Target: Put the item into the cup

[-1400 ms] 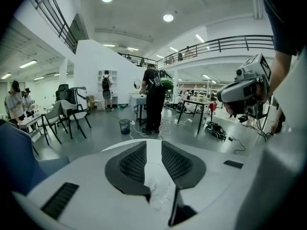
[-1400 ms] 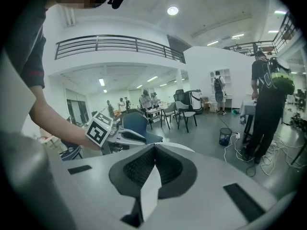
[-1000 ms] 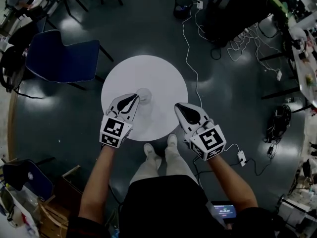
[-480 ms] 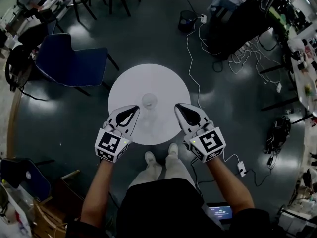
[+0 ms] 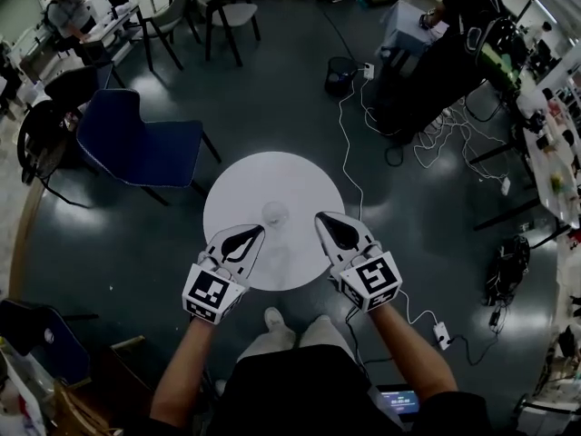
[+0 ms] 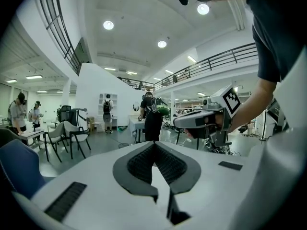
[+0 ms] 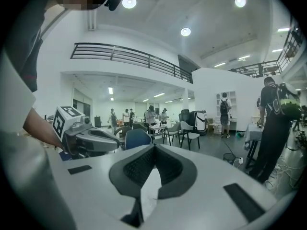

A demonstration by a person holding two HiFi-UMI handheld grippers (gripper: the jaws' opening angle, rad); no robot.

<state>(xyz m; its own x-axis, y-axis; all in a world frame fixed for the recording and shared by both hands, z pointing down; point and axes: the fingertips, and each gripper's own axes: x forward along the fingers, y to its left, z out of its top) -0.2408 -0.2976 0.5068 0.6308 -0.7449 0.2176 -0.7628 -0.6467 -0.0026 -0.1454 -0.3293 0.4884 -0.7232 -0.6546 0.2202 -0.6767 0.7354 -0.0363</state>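
Observation:
A small clear cup (image 5: 275, 213) stands near the middle of the round white table (image 5: 272, 175) in the head view; what it holds I cannot tell. My left gripper (image 5: 260, 231) hovers over the table's near left, just short of the cup, jaws shut and empty. My right gripper (image 5: 321, 218) is to the right of the cup, also shut with nothing in it. Both are raised and point out level over the room. The left gripper view shows its closed gripper (image 6: 154, 143) and the right gripper (image 6: 206, 121) beyond. The right gripper view shows its closed gripper (image 7: 154, 146) and the left gripper (image 7: 88, 139).
A blue chair (image 5: 136, 143) stands left of the table. A white cable (image 5: 349, 143) runs across the dark floor to a black bin (image 5: 339, 74). A power strip (image 5: 442, 334) lies at the right. Desks, chairs and people fill the room's edges.
Both grippers have drawn back from the cup towards the person; the left one was right at the cup a second ago. The head view has tilted up, so the table sits lower.

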